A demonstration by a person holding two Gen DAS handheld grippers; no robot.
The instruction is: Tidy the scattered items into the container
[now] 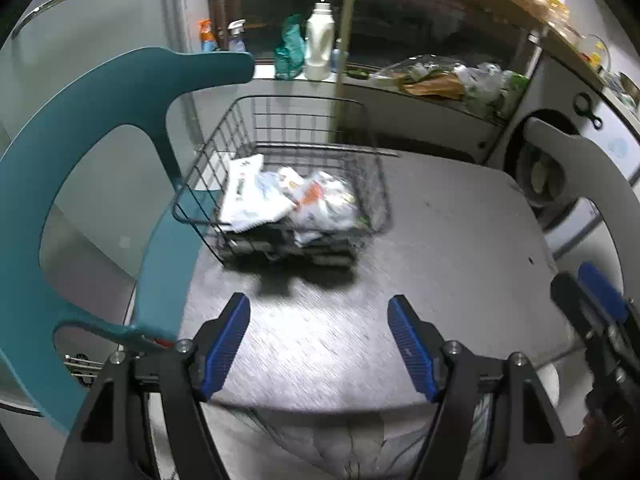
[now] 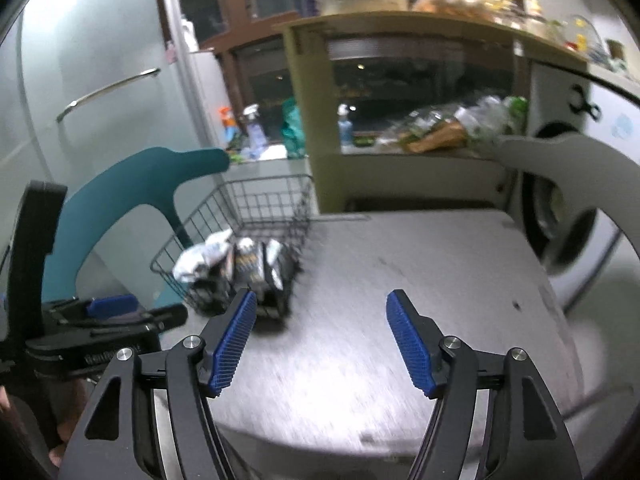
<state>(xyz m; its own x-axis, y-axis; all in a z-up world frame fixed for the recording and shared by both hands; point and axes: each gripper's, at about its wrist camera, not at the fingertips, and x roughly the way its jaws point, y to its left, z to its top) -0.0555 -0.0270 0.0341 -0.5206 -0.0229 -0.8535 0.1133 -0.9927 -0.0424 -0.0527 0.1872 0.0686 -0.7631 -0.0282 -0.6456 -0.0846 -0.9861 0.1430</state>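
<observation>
A black wire basket (image 1: 240, 120) (image 2: 256, 200) stands at the far left of the grey table (image 1: 440, 220) (image 2: 420, 248). Inside lie several white and black packets (image 1: 288, 200) (image 2: 236, 260). My left gripper (image 1: 320, 316) hangs open above the bare table in front of the basket, nothing between its blue pads (image 1: 226, 344). My right gripper (image 2: 322, 312) is open too, over the table to the right of the basket, with nothing between its pads (image 2: 410, 344). Each gripper shows at the edge of the other's view: the right gripper (image 1: 600, 320), the left gripper (image 2: 108, 316).
A teal chair back (image 1: 100, 152) (image 2: 132, 196) stands left of the table, a grey chair back (image 1: 592, 172) (image 2: 580, 160) on the right. Behind are a ledge with bottles (image 1: 319, 40), bags of food (image 1: 448, 80), a washing machine (image 2: 560, 200) and a fridge door (image 2: 100, 80).
</observation>
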